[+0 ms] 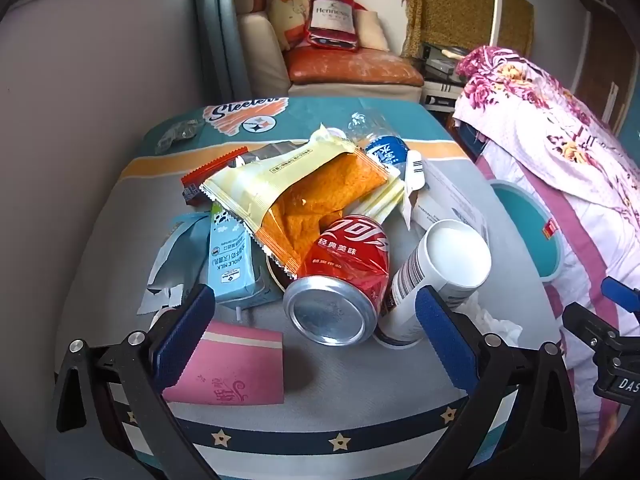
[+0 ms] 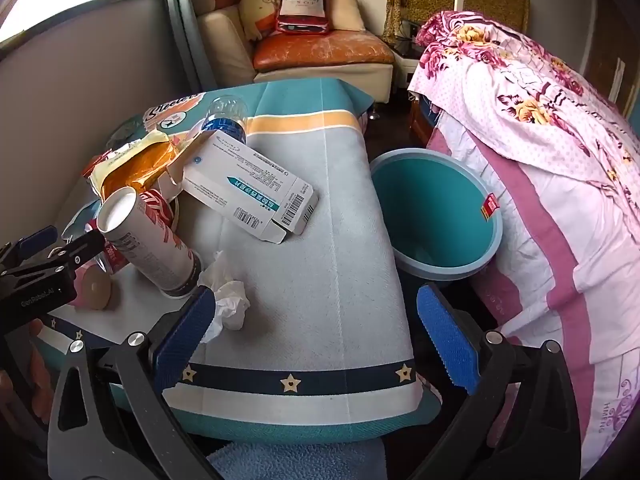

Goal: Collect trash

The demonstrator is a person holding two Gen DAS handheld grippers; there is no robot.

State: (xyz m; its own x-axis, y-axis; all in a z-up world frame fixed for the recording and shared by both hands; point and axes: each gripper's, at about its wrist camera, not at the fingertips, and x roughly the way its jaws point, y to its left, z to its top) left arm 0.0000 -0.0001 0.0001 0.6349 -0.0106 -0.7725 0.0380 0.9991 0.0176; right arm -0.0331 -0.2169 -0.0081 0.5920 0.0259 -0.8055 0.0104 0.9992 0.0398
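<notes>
The left gripper (image 1: 316, 320) hangs with its blue-padded jaws spread wide and nothing pinched. Between them, just ahead, lies a dented red aluminium drink can (image 1: 340, 280) on its side, its silver base facing the camera. At 4 o'clock from the can a white paper cup with black barcode stripes (image 1: 440, 268) lies tilted, leaning against it. At 8 o'clock a pink paper cup (image 1: 228, 368) lies on its side under the left finger. At 10 o'clock is a pale blue whole-milk carton (image 1: 232, 264), and at 12 o'clock a yellow and orange torn snack wrapper (image 1: 304, 188) lies over the heap, with a clear plastic water bottle with a blue label (image 1: 384, 144) behind it.

The right gripper (image 2: 316, 320) is also spread wide and holds nothing, above the grey cloth-covered worktop (image 2: 320, 280). Beside its left finger at 9 o'clock lies a crumpled white tissue (image 2: 228, 300). At 11 o'clock an opened white cardboard medicine box (image 2: 252, 188) lies flat. At 1 o'clock, off the worktop's edge, stands a round teal plastic waste bin (image 2: 440, 208); its visible inside looks bare. A pink floral bedcover (image 2: 540, 140) crowds the bin's far side.
</notes>
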